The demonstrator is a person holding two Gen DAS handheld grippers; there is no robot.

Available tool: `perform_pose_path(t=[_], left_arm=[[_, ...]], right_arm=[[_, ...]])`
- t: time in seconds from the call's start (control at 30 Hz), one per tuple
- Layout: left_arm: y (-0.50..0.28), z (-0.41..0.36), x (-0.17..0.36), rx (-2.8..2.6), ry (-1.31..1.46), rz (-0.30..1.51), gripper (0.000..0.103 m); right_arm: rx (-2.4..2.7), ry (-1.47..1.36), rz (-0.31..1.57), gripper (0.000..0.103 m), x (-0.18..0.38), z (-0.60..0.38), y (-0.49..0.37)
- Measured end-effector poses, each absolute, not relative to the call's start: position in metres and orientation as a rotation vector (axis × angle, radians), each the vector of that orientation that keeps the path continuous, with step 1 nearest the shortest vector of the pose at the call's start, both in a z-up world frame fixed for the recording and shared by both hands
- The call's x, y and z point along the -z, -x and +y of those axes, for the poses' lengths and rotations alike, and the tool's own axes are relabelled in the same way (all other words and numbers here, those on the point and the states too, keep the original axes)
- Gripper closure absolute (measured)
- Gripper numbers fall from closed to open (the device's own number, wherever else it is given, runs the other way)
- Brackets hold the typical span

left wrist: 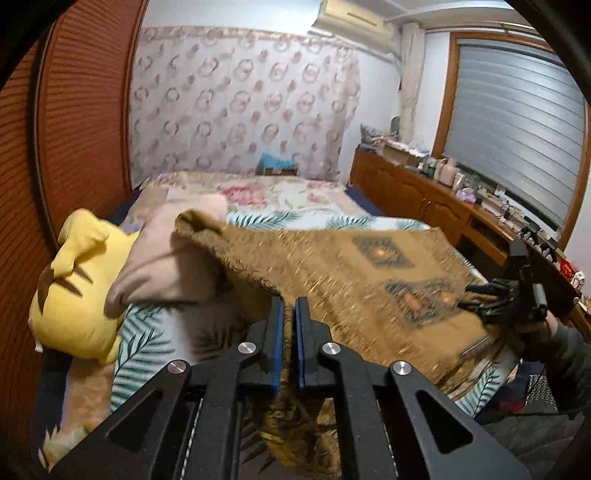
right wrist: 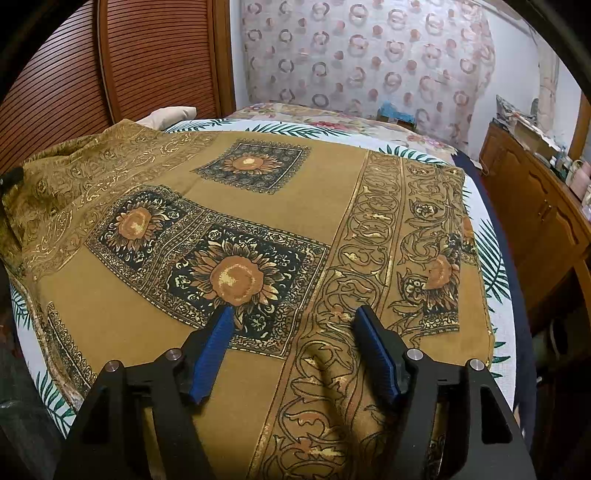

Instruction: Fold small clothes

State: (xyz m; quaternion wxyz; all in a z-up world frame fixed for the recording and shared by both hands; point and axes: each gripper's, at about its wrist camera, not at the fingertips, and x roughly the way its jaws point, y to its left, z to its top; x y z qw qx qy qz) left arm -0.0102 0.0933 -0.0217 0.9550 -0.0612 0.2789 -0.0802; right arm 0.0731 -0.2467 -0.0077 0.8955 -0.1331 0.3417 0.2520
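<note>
Bed [left wrist: 314,218], wooden sideboard [left wrist: 417,192], shuttered window [left wrist: 517,140], slatted wardrobe [left wrist: 74,110].

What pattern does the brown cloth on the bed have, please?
Sunflower squares with scroll borders on the cloth; clearest in the right wrist view.

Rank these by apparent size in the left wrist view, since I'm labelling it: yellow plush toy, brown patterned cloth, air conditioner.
1. brown patterned cloth
2. yellow plush toy
3. air conditioner
The toy sits nearer the camera, so ranks two and three are unsure.

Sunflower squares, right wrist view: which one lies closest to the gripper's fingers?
The biggest sunflower square, nearest the camera; the right gripper's left fingertip overlaps its lower edge.
</note>
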Motion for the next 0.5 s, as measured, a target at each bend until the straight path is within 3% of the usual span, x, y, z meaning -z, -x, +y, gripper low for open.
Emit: perform_pose_path(t=[0.4, 0.47, 0.5], left_arm=[[-0.006, 0.086, 0.022, 0.122, 0.048, 0.609, 0.100], [-0.003, 0.097, 0.032, 0.091, 0.054, 0.651, 0.091], [-0.002, 0.102, 0.037, 0.073, 0.056, 0.666, 0.077]], right_arm=[[-0.523, 0.276, 0.709, 0.031, 0.007, -0.247, -0.072], [-0.525, 0.275, 0.710, 0.031, 0.007, -0.247, -0.072], [-0.525, 0.275, 0.710, 0.031, 0.007, -0.247, -0.072]])
